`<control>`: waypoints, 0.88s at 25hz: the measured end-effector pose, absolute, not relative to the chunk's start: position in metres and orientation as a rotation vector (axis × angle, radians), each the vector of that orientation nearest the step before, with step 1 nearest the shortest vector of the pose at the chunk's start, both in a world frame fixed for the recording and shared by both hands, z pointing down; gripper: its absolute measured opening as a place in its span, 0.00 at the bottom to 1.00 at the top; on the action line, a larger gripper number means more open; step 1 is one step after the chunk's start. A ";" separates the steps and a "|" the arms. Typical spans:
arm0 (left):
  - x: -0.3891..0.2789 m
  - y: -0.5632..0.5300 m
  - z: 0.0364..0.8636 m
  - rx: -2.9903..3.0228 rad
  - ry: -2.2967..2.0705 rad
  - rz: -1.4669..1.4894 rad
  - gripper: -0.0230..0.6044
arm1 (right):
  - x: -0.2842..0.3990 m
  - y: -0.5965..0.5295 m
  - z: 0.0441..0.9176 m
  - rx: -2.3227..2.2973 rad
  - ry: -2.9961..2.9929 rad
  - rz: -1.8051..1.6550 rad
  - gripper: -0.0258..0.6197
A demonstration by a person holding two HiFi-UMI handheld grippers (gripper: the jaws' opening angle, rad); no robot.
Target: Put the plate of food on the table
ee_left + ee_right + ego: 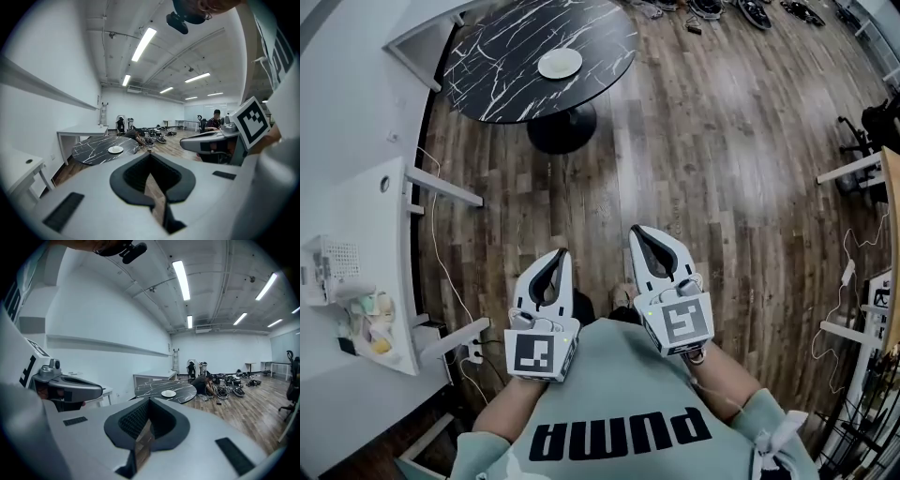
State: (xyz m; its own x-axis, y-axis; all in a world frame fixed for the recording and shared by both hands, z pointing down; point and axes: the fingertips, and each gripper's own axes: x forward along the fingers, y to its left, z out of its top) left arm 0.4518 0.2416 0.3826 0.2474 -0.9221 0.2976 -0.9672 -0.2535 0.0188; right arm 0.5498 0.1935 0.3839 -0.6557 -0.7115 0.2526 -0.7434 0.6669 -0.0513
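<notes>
Left tool point(560, 255) and right tool point(638, 232) are closed and empty, near the chest. The plate point(560, 64) sits on the counter point(502, 70), well apart from both. Placing looks done, so no next move seems needed.

Round black marble table point(502, 56) on wood floor point(722, 178); white plate point(560, 64) on top, near middle.

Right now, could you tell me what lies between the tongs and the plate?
Only bare wood floor, then the black table under the plate; the head view shows it.
</notes>
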 end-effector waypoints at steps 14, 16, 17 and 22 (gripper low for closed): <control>0.429 0.254 0.391 2.237 -1.883 0.297 0.05 | 0.529 0.215 0.385 1.116 -2.684 0.201 0.05; 0.429 0.253 0.390 2.225 -1.902 0.269 0.05 | 0.531 0.216 0.387 1.118 -2.680 0.207 0.05; 0.430 0.254 0.391 2.222 -1.904 0.276 0.05 | 0.532 0.216 0.388 1.120 -2.677 0.208 0.05; 0.428 0.259 0.401 2.209 -1.899 0.337 0.05 | 0.536 0.217 0.389 1.122 -2.675 0.203 0.05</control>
